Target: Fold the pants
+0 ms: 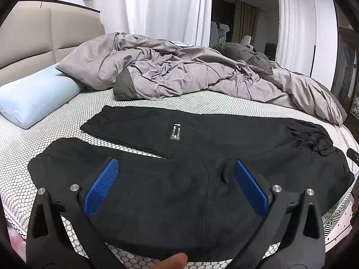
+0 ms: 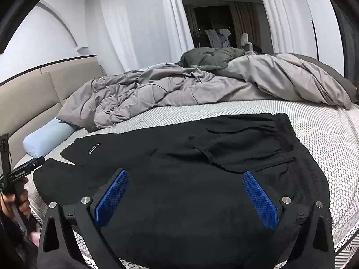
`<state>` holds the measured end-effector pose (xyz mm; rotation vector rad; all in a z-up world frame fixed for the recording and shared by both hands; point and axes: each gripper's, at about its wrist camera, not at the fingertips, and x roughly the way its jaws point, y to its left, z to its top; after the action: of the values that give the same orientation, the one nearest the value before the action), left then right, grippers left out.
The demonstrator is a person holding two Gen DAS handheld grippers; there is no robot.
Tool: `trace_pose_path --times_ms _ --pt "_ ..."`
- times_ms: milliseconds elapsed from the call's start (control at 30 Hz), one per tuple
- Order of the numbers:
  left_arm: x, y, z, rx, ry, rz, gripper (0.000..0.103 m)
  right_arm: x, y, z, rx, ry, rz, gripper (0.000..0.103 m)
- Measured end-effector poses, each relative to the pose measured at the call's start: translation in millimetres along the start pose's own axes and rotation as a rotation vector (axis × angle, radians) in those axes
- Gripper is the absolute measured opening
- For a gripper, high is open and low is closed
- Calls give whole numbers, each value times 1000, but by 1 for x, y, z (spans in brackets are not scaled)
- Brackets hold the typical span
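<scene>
Pants (image 1: pixel 224 139) flat on mattress (image 1: pixel 67 121) — near hem hidden under both wide-open, empty claws: left claw (image 1: pixel 176 174), right claw (image 2: pixel 186 186).

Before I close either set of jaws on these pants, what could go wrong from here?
1. The black pants lie with both legs splayed apart; grabbing the near leg mid-panel may bunch it rather than fold it cleanly.
2. The loose drawstring by the waistband could get trapped inside the fold.
3. The rumpled grey duvet lies just beyond the far leg, so a wide sweep may snag it.
</scene>
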<state>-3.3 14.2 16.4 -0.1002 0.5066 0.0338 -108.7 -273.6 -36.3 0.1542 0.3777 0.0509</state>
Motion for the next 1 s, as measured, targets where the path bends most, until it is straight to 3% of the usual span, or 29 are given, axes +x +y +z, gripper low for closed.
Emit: trace_pose_path --times_ms 1000 --pt "6 15 2 -14 18 20 102 15 5 -5 -31 56 -48 103"
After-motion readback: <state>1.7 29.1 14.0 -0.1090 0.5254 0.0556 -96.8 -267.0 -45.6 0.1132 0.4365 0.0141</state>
